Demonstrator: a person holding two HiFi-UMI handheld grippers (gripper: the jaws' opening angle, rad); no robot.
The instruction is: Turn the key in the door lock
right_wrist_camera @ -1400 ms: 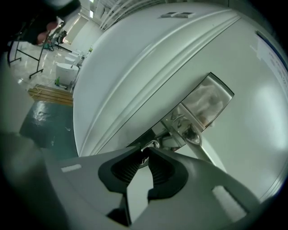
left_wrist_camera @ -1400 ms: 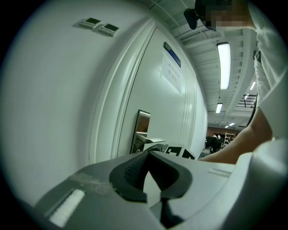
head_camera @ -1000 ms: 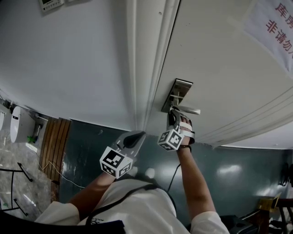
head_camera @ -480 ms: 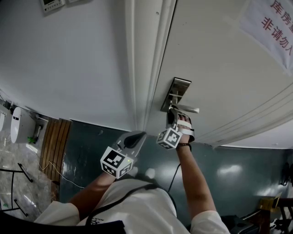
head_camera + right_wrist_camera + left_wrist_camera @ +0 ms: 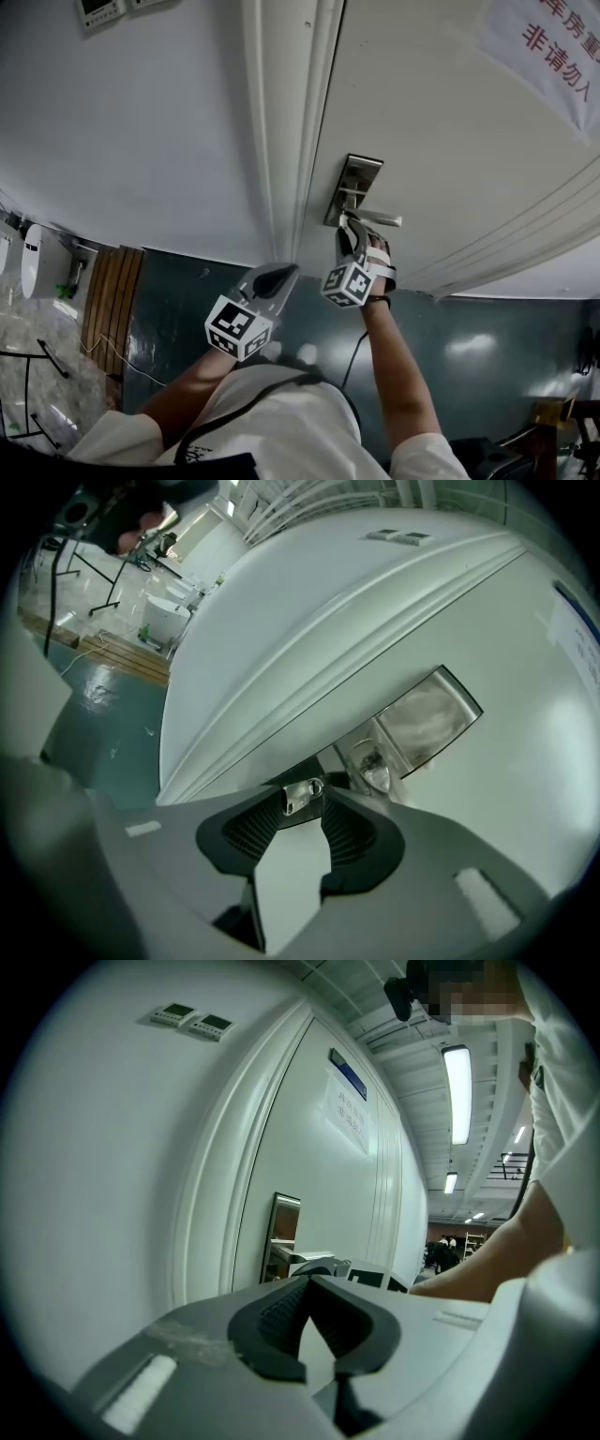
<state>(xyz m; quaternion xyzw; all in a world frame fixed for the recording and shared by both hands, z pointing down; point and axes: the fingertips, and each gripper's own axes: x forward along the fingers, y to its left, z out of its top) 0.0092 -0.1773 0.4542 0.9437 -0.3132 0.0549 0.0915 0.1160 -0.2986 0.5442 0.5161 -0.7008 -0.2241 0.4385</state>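
A steel lock plate (image 5: 352,187) with a lever handle (image 5: 375,219) sits on the white door (image 5: 450,122). My right gripper (image 5: 345,228) points up at the plate just under the lever. In the right gripper view a small silver key (image 5: 302,794) sticks out of the lock below the plate (image 5: 427,714). It lies between the tips of my right gripper (image 5: 305,805), whose jaws have just been opening, with a gap at each side of the key. My left gripper (image 5: 278,272) hangs shut and empty by the door frame, left of the lock; its tips (image 5: 307,1283) meet.
The moulded door frame (image 5: 281,141) runs between the door and a plain wall. A paper notice (image 5: 548,47) hangs high on the door, and two wall panels (image 5: 192,1018) sit above. A wooden pallet (image 5: 108,291) and a white bin (image 5: 42,253) stand on the green floor at left.
The right gripper's jaws stand wider apart at the key than before. Both hands stay roughly where they were; the left gripper is unchanged.
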